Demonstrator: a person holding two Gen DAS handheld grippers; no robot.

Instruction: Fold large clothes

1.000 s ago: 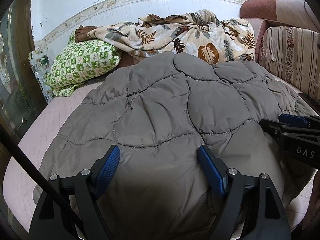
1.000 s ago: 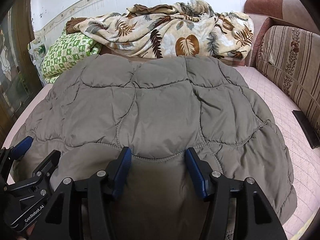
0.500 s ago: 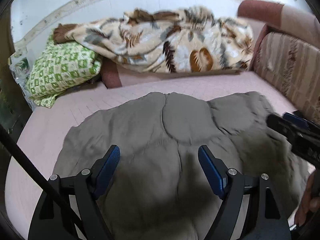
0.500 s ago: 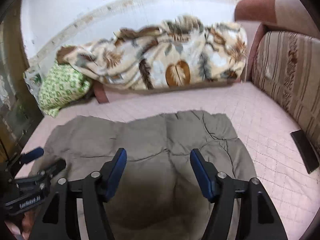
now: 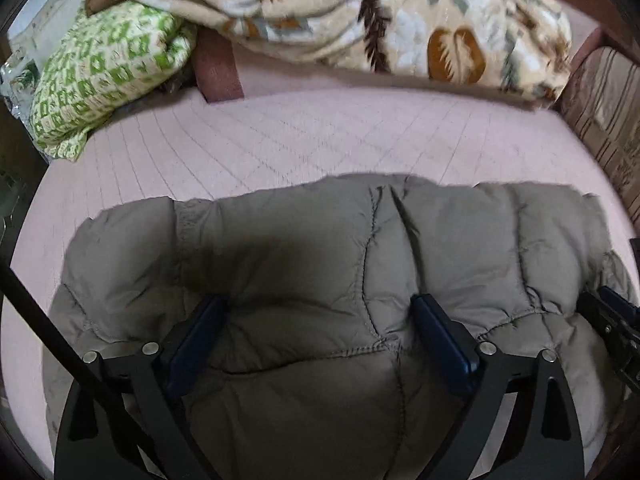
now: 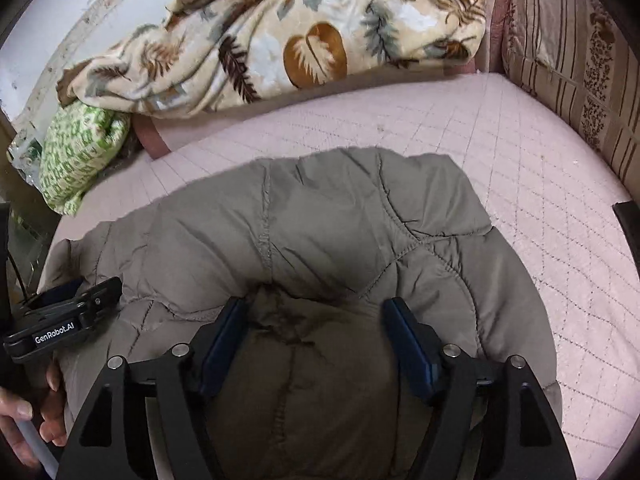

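A grey-brown quilted jacket (image 5: 300,240) (image 6: 340,220) lies bunched in a thick fold on the near part of the pink bed (image 5: 320,132). My left gripper (image 5: 318,304) points down over its left half, and its jaws are opening with puffy fabric bulging between the blue pads. My right gripper (image 6: 315,304) stands over the right half, its jaws also opening around a wrinkled hump of the jacket. Each gripper shows at the edge of the other's view: the right gripper (image 5: 612,320), and the left gripper (image 6: 68,312) with a hand (image 6: 24,420) below it.
A leaf-print blanket (image 6: 280,40) is heaped along the far wall, with a green patterned pillow (image 5: 100,72) to its left. A striped cushion (image 6: 568,60) borders the bed on the right. Bare pink bedding (image 6: 540,200) lies beyond and right of the jacket.
The jacket filled both views and reached far up the bed; now it is a short folded bundle near me, with bare bedding beyond it. Both pairs of jaws have widened.
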